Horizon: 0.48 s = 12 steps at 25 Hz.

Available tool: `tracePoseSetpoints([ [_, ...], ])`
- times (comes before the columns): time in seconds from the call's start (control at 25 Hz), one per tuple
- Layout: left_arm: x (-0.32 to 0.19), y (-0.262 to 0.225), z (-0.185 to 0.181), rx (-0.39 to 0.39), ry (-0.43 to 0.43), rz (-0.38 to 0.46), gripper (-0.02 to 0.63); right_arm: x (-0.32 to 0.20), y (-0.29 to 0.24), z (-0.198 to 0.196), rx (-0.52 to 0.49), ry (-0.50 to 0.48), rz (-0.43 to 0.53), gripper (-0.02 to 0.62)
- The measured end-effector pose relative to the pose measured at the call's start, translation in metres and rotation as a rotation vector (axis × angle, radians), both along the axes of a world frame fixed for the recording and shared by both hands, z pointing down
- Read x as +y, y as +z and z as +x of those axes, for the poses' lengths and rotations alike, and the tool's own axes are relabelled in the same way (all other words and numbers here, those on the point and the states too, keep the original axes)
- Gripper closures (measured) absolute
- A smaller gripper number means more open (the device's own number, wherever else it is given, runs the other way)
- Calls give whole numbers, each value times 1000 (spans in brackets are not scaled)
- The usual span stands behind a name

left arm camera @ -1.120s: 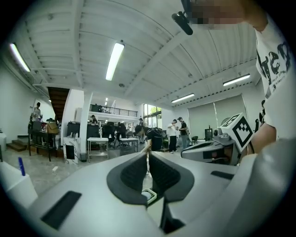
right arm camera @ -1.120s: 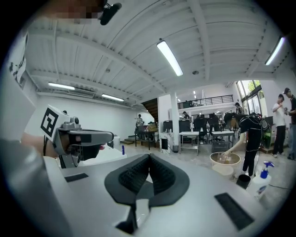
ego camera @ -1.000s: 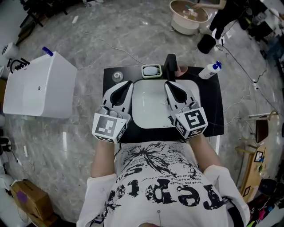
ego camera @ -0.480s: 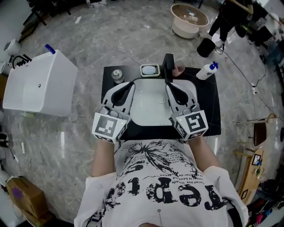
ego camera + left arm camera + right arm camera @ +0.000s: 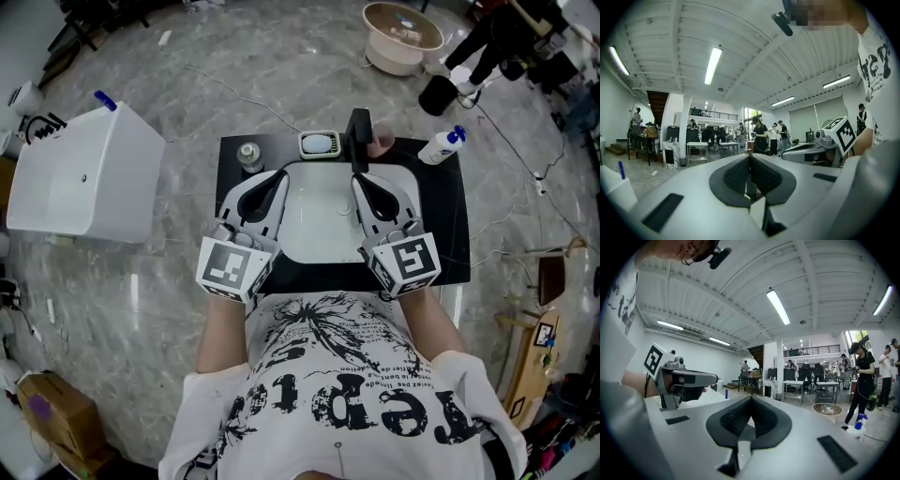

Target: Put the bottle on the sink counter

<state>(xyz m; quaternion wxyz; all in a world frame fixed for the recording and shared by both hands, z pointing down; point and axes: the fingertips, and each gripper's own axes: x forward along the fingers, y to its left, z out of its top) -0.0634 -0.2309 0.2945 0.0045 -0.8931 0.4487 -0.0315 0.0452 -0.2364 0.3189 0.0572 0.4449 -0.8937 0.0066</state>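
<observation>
A white bottle with a blue cap stands at the far right corner of the black sink counter. Its top also shows low at the right of the right gripper view, as the bottle. Both grippers hover side by side over the white basin, close to the person's body. The left gripper is shut with nothing between its jaws, as the left gripper view confirms. The right gripper is likewise shut and empty, well short of the bottle.
A black faucet, a soap dish and a small round can line the counter's far edge. A white box stands on the floor at left, and a round tub beyond the counter. People stand further back.
Both grippers stay shut and almost in place over the basin. The head view has shifted slightly.
</observation>
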Motion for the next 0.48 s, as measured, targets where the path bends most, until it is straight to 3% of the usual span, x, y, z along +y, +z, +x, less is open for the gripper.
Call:
tracePoseSetpoints([
  [0.48,-8,10,-3,-6,-9,-6,592,-10,9,-9,2,-14,-12,583],
])
